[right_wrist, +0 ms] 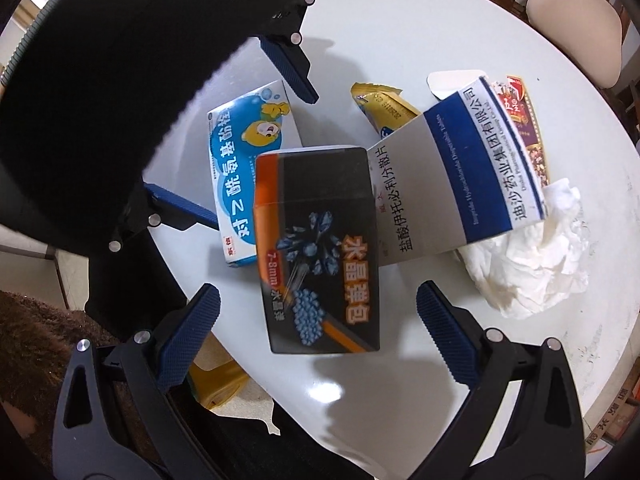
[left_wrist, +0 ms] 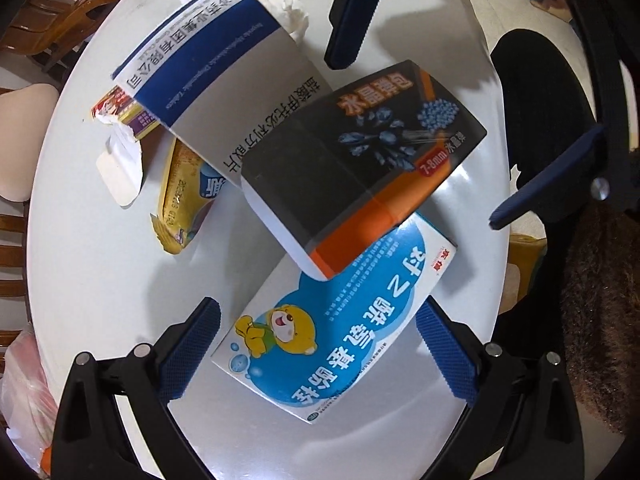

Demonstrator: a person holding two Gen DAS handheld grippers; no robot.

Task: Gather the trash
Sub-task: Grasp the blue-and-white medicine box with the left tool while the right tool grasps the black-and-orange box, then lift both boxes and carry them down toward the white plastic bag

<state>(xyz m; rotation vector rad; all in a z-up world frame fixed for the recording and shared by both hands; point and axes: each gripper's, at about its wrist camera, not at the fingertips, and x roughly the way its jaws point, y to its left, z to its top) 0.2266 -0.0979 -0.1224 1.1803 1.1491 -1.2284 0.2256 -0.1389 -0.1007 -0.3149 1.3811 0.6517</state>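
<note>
Altogether three boxes, two wrappers, one tissue litter the table; left gripper and right gripper gape wide, empty.

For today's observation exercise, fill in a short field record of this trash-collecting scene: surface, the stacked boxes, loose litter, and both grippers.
Surface: white round table
Top box: black and orange box, lying across two others
Beneath it: blue bear box; grey and blue box
Loose litter: crumpled tissue, yellow wrapper, torn red packet
Left gripper: open, straddling the blue bear box
Right gripper: open, empty

Bead box atop bear box
</note>
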